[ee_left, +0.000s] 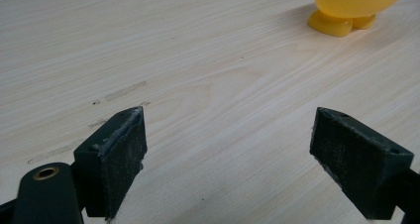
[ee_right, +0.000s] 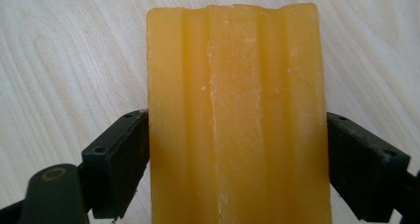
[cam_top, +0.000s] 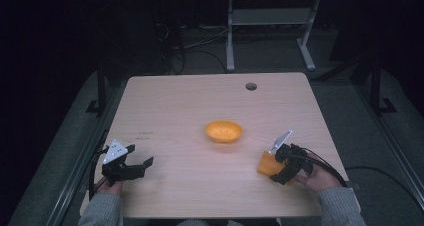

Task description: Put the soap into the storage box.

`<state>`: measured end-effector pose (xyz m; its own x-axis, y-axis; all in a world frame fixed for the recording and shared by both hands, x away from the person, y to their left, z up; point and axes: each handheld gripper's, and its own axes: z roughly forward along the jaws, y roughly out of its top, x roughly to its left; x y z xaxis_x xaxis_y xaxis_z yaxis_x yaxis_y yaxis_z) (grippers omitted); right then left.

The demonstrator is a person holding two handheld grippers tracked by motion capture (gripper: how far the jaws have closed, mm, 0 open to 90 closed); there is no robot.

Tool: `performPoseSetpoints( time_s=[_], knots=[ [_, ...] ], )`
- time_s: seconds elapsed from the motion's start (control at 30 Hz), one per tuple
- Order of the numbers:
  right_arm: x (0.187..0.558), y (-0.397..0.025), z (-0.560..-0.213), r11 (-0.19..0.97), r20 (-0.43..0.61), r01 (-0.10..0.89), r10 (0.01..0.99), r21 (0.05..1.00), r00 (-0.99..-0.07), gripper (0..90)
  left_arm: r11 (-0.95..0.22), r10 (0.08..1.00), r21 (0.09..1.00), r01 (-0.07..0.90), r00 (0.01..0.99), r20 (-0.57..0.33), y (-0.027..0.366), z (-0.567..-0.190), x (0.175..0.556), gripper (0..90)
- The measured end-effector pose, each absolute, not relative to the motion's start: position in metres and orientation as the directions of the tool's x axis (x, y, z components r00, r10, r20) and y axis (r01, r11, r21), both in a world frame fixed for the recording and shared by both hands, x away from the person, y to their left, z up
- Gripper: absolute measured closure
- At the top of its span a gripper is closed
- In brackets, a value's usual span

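Pale wood grain is seen across the table (cam_top: 190, 111), with dark floor behind it. An orange block (ee_right: 237, 120) is gripped between the jaws of the right claw (cam_top: 280, 167), pressed on both sides. The left claw (cam_top: 139, 162) is held wide apart over bare wood. An orange bowl (cam_top: 224, 131) is set well ahead, between both claws.

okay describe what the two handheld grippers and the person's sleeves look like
Both the left gripper and the right gripper are black, each with two blocky jaws whose flat inner pads look scuffed and grey. Small screw holes dot the jaw blocks, and a brass-ringed hole sits near each base. Each carries a grey three-cornered plate on top and trails a black cable. The sleeves are grey knit.
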<state>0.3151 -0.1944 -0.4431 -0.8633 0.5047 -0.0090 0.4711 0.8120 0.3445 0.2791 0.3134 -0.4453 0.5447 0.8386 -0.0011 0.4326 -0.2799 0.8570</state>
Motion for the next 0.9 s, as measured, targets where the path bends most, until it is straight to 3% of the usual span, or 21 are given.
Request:
performPoseSetpoints(
  time_s=[0.9],
  knots=[
    [0.3194, -0.1879, -0.4450, 0.841, -0.013, 0.443, 0.470, 0.310, -0.883, 21.0, -0.278, 0.840, 0.857, 0.434, 0.543, -0.002, 0.3140, -0.4444, 0.2790, 13.6]
  ],
)
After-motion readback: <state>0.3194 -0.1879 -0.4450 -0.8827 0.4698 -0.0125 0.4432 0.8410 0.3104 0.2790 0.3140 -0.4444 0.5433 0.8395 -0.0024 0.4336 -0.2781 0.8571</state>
